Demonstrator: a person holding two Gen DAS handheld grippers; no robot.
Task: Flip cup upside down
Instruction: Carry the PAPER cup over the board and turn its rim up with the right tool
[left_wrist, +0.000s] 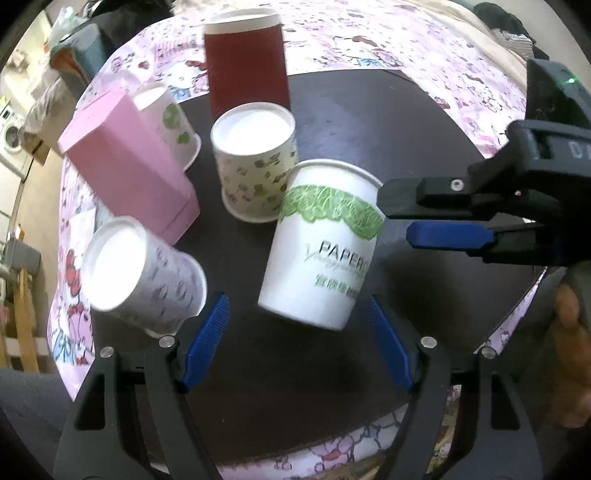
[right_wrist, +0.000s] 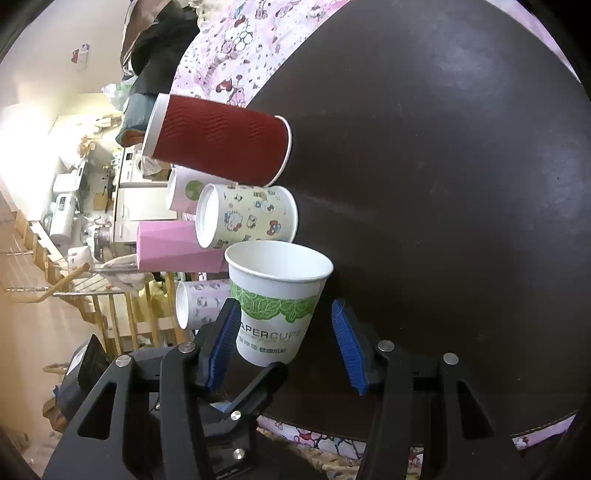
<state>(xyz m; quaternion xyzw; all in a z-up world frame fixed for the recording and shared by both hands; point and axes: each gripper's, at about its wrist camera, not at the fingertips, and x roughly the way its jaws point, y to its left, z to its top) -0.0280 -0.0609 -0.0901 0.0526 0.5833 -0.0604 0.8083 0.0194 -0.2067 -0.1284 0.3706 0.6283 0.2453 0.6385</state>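
The white green-banded cup stands upright, mouth up, on the dark table, right of the overturned cups. The left gripper, nearer and spread wide, faces its base. The right gripper, also released, brackets it from the right side.

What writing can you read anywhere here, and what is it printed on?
"PAPERC", cut off by the curve: white cup with the green band, left wrist view.
"APERCUPS": the same cup, right wrist view.
Green Chinese characters beneath it: too blurred to read.
Thin grey script under the brand: unreadable.
White marks on the right gripper: cut off, unreadable.
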